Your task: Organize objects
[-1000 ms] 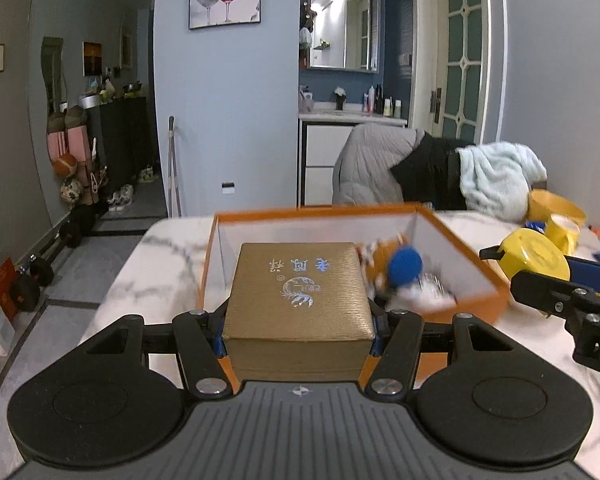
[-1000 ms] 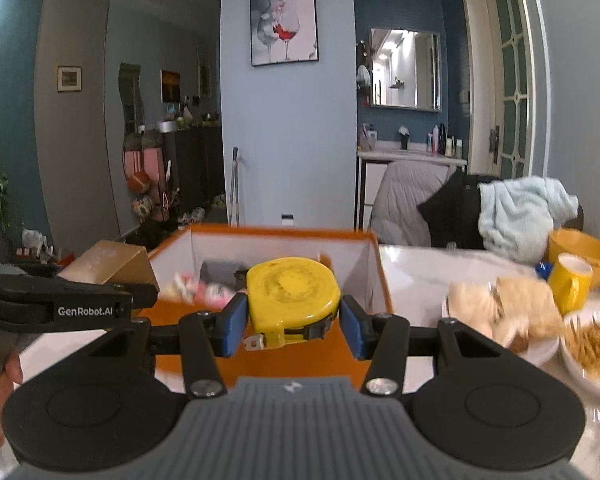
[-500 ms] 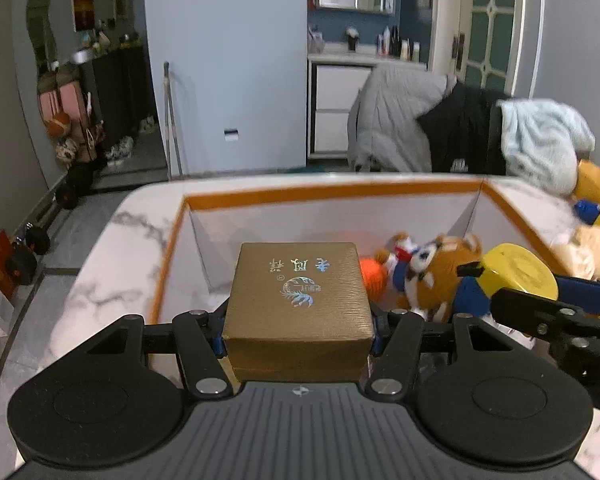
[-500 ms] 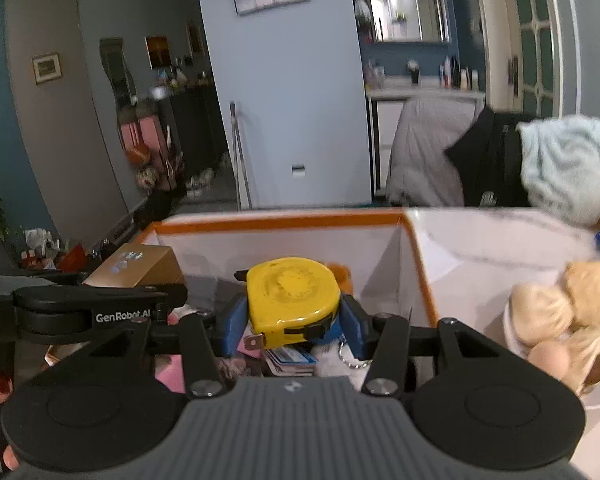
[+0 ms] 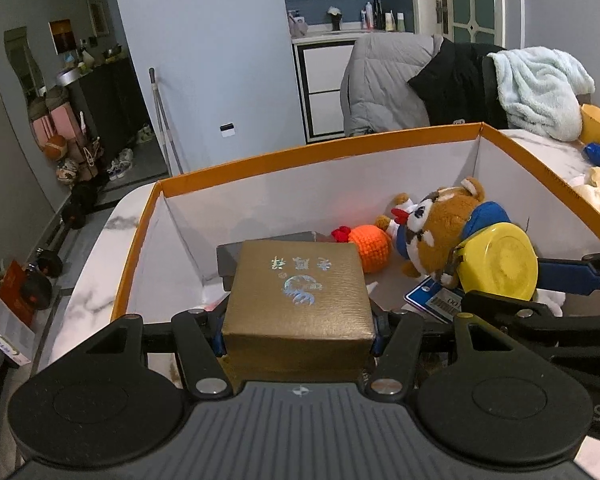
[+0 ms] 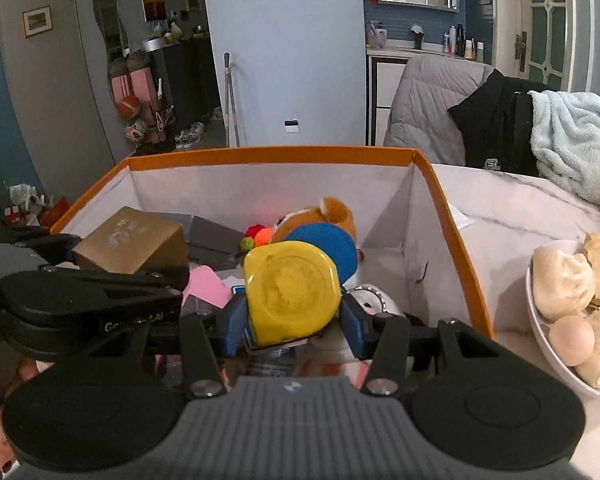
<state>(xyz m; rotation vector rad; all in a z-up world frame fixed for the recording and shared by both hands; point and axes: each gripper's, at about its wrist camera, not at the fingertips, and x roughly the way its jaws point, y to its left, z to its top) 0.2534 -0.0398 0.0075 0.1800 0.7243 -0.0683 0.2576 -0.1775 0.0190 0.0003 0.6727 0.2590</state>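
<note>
A white marble table (image 6: 500, 200) fills the frame's lower right. On it, at centre, stands an orange box (image 6: 464, 256); at the right edge sits a white bowl (image 6: 540, 332), beside a blue towel (image 6: 572, 140).

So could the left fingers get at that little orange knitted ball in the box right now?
Probably not as things stand. The left gripper is shut on the gold box, which fills its fingers and sits between them and the orange ball. It would have to set the box down first.
</note>
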